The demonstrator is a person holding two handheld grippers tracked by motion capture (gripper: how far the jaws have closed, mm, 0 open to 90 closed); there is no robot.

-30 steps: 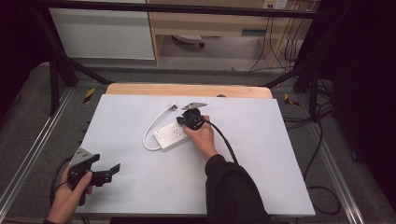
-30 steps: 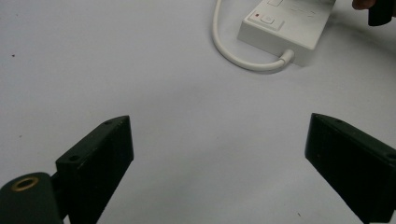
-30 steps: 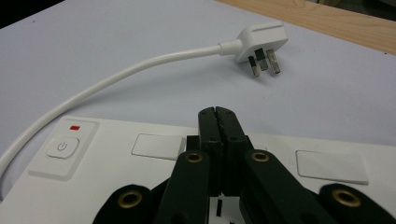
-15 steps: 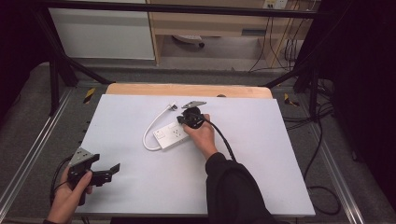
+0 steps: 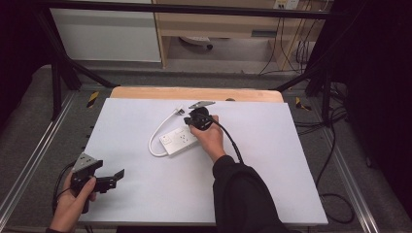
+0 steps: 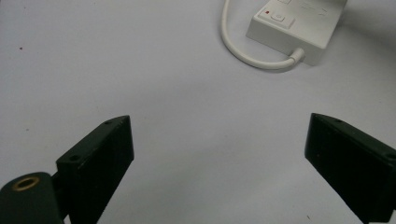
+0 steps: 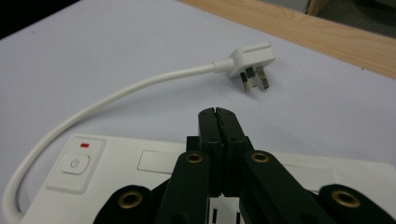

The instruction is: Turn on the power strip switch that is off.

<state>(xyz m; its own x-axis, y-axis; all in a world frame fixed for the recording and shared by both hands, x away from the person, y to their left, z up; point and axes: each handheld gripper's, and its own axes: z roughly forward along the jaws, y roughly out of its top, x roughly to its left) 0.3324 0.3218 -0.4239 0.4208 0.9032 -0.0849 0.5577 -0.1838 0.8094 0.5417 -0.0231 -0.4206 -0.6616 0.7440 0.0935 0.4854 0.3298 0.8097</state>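
A white power strip (image 5: pixel 179 141) lies mid-table, its short white cable (image 5: pixel 155 141) looping round to a three-pin plug (image 5: pixel 179 111). My right gripper (image 5: pixel 188 121) hovers over the strip's far end, held in a hand. In the right gripper view its jaws are pressed together with nothing between them; the right gripper (image 7: pixel 217 116) sits above the strip (image 7: pixel 116 163), with the power button (image 7: pixel 74 164) at left and the plug (image 7: pixel 247 63) ahead. My left gripper (image 5: pixel 114 178) rests near the table's front left corner, jaws wide apart. In its own view the left gripper (image 6: pixel 219 154) is empty, with the strip (image 6: pixel 299 23) farther off.
The white tabletop (image 5: pixel 272 184) has a wooden strip (image 5: pixel 145 93) along its far edge. Metal frame rails (image 5: pixel 34 160) run along both sides. A black cable (image 5: pixel 233 143) trails from the right gripper over the forearm.
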